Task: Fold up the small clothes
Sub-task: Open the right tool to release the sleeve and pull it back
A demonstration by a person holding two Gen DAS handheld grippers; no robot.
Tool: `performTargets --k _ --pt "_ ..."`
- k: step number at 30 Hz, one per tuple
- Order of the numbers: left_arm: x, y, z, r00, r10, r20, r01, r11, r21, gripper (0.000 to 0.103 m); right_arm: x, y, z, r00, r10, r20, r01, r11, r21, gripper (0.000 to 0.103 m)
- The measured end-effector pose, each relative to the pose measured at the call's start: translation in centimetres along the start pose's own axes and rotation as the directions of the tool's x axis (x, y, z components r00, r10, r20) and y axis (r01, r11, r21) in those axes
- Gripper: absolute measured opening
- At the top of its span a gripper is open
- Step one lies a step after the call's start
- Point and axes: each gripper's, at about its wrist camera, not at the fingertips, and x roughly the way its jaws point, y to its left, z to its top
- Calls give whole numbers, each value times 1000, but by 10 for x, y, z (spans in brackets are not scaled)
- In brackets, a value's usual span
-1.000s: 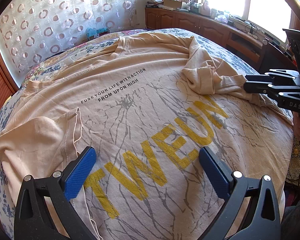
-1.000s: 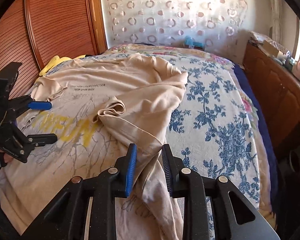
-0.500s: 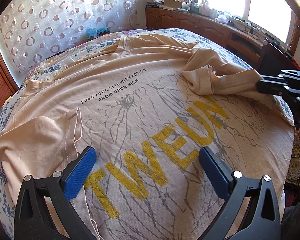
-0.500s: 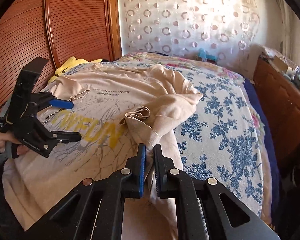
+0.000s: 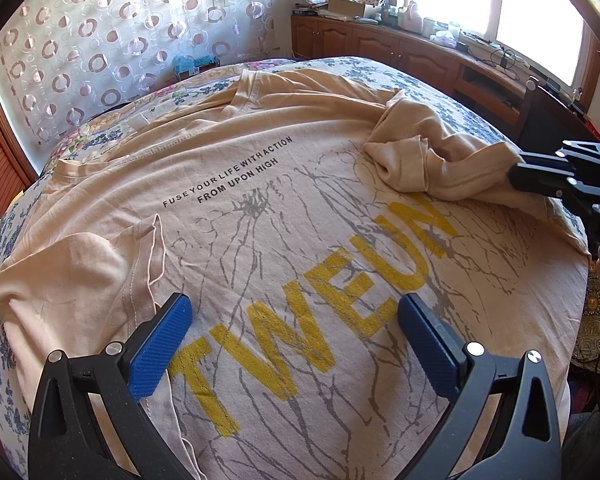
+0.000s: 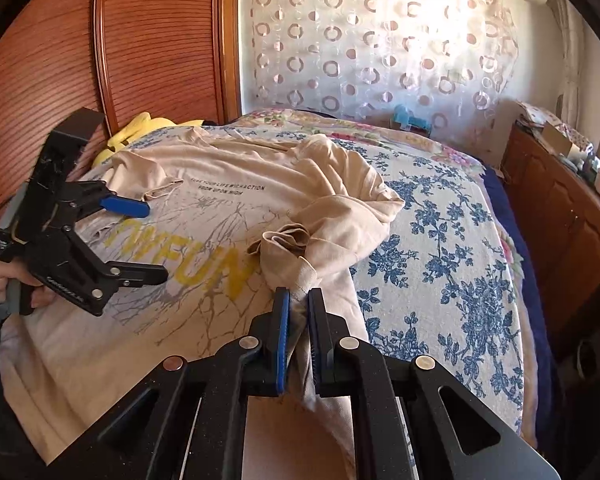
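Observation:
A beige T-shirt [image 5: 284, 216] with yellow letters and small black text lies spread on the bed; it also shows in the right wrist view [image 6: 204, 220]. My left gripper [image 5: 296, 328] is open and hovers over the shirt's lower part, holding nothing; it also shows in the right wrist view [image 6: 148, 240]. My right gripper [image 6: 298, 312] is shut on the shirt's side edge beside its bunched sleeve [image 6: 288, 244] and lifts it a little. It also shows at the right edge of the left wrist view [image 5: 516, 176]. The other sleeve [image 5: 80, 264] lies folded over the shirt.
The bed has a blue floral sheet [image 6: 440, 248]. A wooden wardrobe [image 6: 80, 60] stands beside the bed, a yellow cloth [image 6: 140, 128] by it. Wooden cabinets [image 5: 400, 48] with clutter run under the window. A patterned curtain [image 6: 380, 40] hangs behind.
My right gripper closed on the shirt's side edge and has lifted it, pulling the fold away from the left gripper. The left gripper has stayed still and open.

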Motion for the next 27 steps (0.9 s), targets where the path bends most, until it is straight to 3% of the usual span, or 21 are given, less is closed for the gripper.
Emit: performTargets --k 4,11,13,15,16,17,20,22,27 --pt "0 0 0 1000 0 0 0 1000 0 103 6 1 5 1000 -2 16 2 1000 -9 11" --pt "0 1 0 1000 6 -1 -6 1000 -8 103 -12 12 -2 991 115 70 -113 993 -33 8" --pt "-2 3 0 1000 17 -6 -17 1000 -17 103 -14 12 -10 990 137 38 -136 990 -45 8" --pt "-4 2 3 1000 24 -1 -24 1000 -2 102 -15 8 -18 995 101 10 -101 994 -42 17" --pt "-5 1 6 1000 21 9 -21 1000 6 100 -17 4 -22 996 92 8 -92 995 -34 29" --pt "-7 0 10 1000 13 17 -13 1000 7 99 -19 -1 -25 995 96 11 -96 995 -23 31" --pt "-12 -4 28 998 -33 46 33 999 0 92 -24 -14 -30 997 75 26 -75 997 1 32" --pt "-10 -10 42 996 -62 62 62 998 5 81 -24 -21 -34 999 29 22 -29 999 15 37" --pt "4 -18 67 987 -151 61 154 987 -42 67 -8 -44 -43 997 -66 -41 69 994 80 38"
